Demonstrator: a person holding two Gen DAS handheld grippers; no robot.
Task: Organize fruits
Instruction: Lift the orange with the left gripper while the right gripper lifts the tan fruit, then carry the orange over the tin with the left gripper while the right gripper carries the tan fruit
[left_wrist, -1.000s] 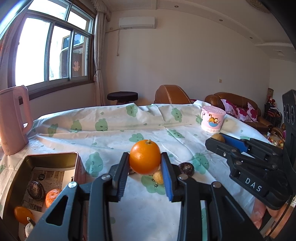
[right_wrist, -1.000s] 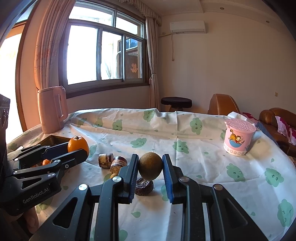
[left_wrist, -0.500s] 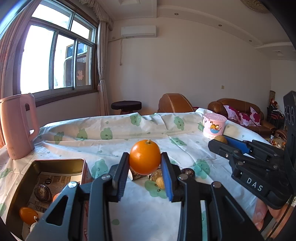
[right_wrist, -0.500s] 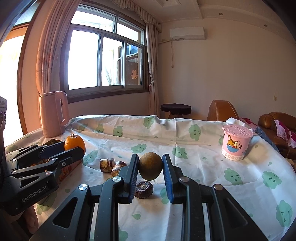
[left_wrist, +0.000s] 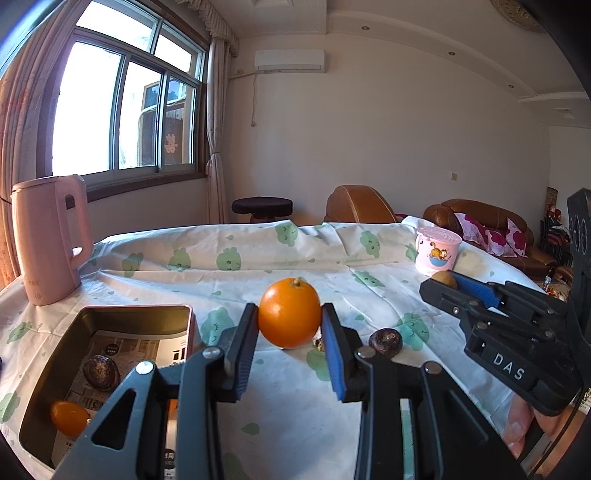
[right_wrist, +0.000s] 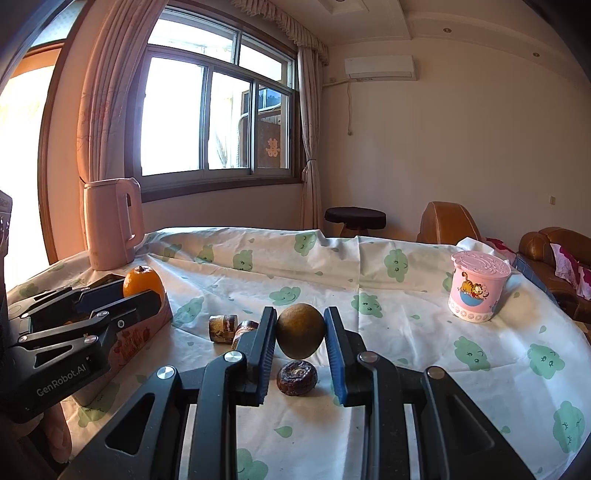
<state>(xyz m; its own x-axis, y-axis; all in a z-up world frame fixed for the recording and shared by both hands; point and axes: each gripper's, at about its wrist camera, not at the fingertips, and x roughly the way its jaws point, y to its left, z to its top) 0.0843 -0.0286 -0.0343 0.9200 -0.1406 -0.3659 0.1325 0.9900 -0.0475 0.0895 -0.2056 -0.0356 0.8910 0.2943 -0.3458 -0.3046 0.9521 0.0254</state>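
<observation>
My left gripper (left_wrist: 290, 325) is shut on an orange (left_wrist: 289, 313) and holds it above the table, just right of an open metal tin (left_wrist: 122, 314). The tin holds a small orange fruit (left_wrist: 68, 418) and a dark round fruit (left_wrist: 100, 372). My right gripper (right_wrist: 300, 332) is shut on a brown round fruit (right_wrist: 300, 330), held above the cloth. A dark wrinkled fruit (right_wrist: 297, 377) lies under it. Two brown striped pieces (right_wrist: 222, 326) lie to the left. The right gripper (left_wrist: 439, 282) shows in the left wrist view, the left gripper (right_wrist: 142, 286) in the right wrist view.
A pink kettle (left_wrist: 48, 236) stands at the table's back left. A pink lidded cup (right_wrist: 478, 291) stands at the back right. A white cloth with green prints (right_wrist: 406, 350) covers the table. Brown sofas (left_wrist: 476, 218) and a stool (left_wrist: 262, 206) stand beyond it.
Both grippers have risen and tilted up a little while they keep hold of their fruits. The tin and table fruits sit lower in both views.
</observation>
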